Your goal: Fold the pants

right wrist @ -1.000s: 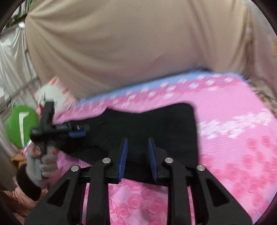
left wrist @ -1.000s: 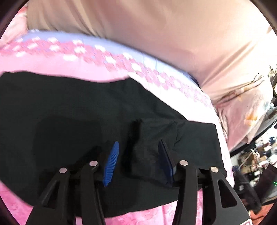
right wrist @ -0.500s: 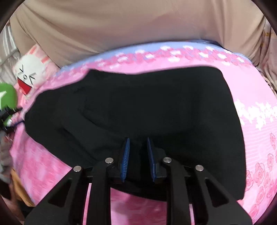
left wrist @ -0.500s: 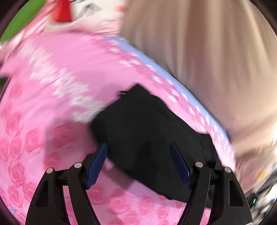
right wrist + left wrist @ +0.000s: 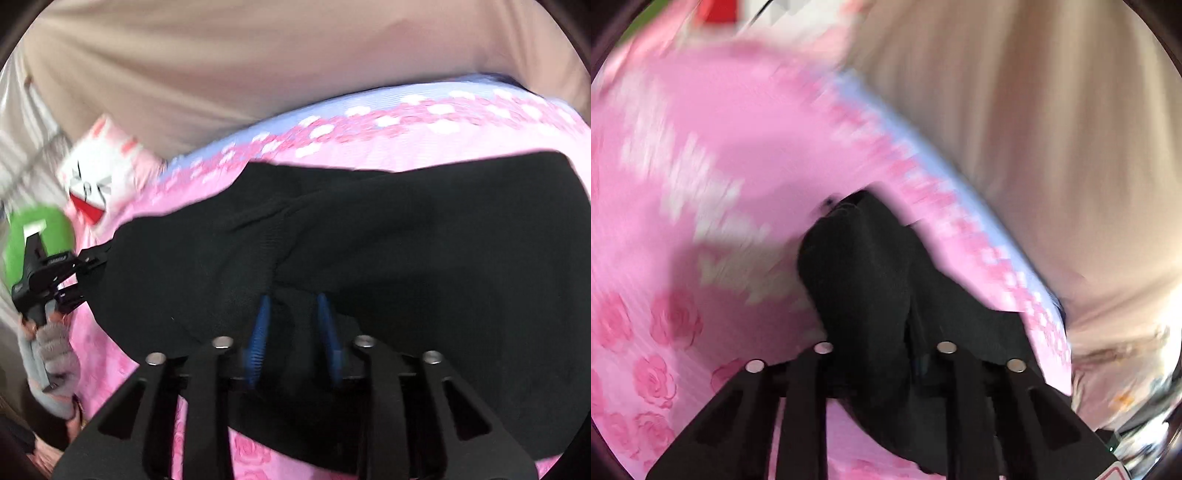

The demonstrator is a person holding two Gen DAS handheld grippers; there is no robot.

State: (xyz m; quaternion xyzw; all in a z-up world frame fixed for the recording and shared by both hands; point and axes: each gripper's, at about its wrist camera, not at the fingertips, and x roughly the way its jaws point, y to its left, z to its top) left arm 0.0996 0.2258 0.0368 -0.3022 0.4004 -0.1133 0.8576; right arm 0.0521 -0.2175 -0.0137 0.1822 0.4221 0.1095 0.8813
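Note:
The black pants (image 5: 424, 251) lie spread on a pink floral bedsheet (image 5: 369, 147). My right gripper (image 5: 293, 325) is shut on a fold of the pants at their near edge; its blue pads press the cloth. My left gripper (image 5: 882, 354) is shut on the pants' left end (image 5: 857, 266) and holds it bunched and lifted; its pads are hidden by cloth. The left gripper also shows in the right wrist view (image 5: 85, 273) at the pants' far left corner, held by a gloved hand (image 5: 51, 354).
A person's beige top (image 5: 258, 55) fills the back of both views. A white rabbit plush (image 5: 99, 173) and a green plush (image 5: 37, 236) sit at the bed's left. The sheet (image 5: 683, 184) stretches left of the pants.
My left gripper was open over the pants' end and has shut on it, bunching the cloth. My right gripper stays shut on the pants' edge; the cloth between both is pulled up.

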